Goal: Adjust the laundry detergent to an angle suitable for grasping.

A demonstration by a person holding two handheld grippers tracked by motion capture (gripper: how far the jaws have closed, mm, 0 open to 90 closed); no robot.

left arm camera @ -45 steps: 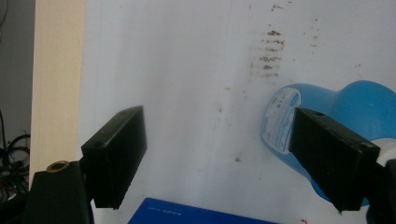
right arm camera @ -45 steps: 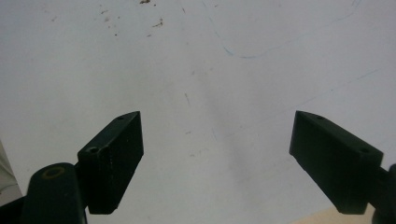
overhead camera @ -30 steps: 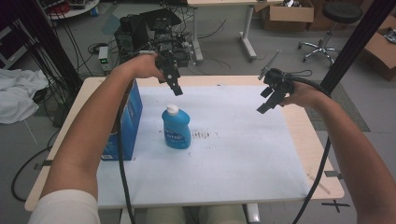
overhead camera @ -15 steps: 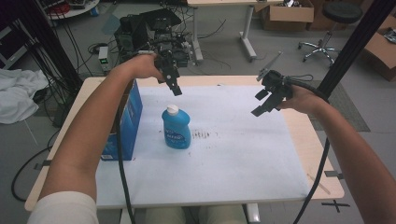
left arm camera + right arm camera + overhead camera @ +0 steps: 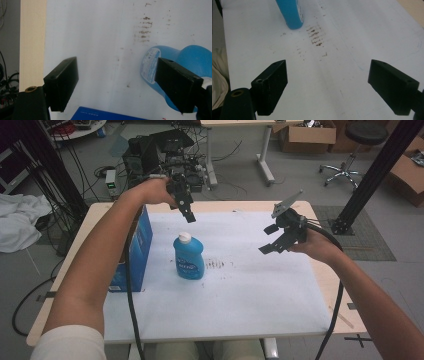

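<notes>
Right gripper [image 5: 280, 240] is being carried lower and toward the table's middle since half a second ago; left gripper [image 5: 183, 205] is being kept in place.

Both grippers are being held in the air with jaws spread wide and nothing between them. The left gripper is being held above and behind the blue bottle [image 5: 189, 256], whose white cap is being partly covered by one jaw in the left gripper view. The bottle is being left upright on the white sheet [image 5: 240, 290] covering the table [image 5: 320, 265], just right of the blue box [image 5: 137, 245], beside a patch of brown marks [image 5: 315, 35]. The right gripper is being held well apart from the bottle.
</notes>
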